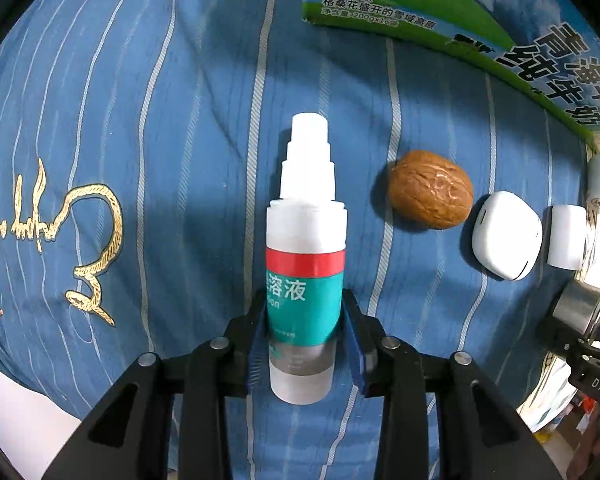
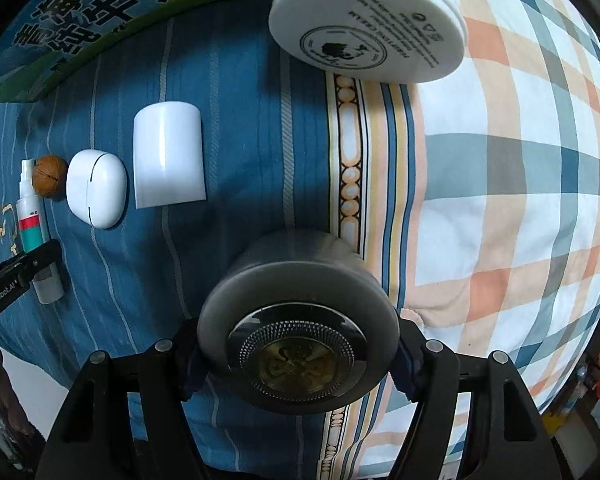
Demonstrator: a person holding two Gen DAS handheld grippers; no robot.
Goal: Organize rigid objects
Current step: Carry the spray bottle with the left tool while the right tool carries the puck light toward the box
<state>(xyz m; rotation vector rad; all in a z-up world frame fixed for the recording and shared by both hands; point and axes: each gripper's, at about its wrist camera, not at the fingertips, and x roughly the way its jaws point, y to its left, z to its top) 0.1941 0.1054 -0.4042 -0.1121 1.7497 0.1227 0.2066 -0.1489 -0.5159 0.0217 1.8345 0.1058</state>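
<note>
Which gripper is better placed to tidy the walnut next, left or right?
Neither is free: the left gripper is shut on the spray bottle, the right gripper on the grey jar. Left looks better placed, since the walnut lies right beside its bottle.

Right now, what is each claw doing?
Left claw: closed on the spray bottle.
Right claw: closed on the grey jar.
</note>
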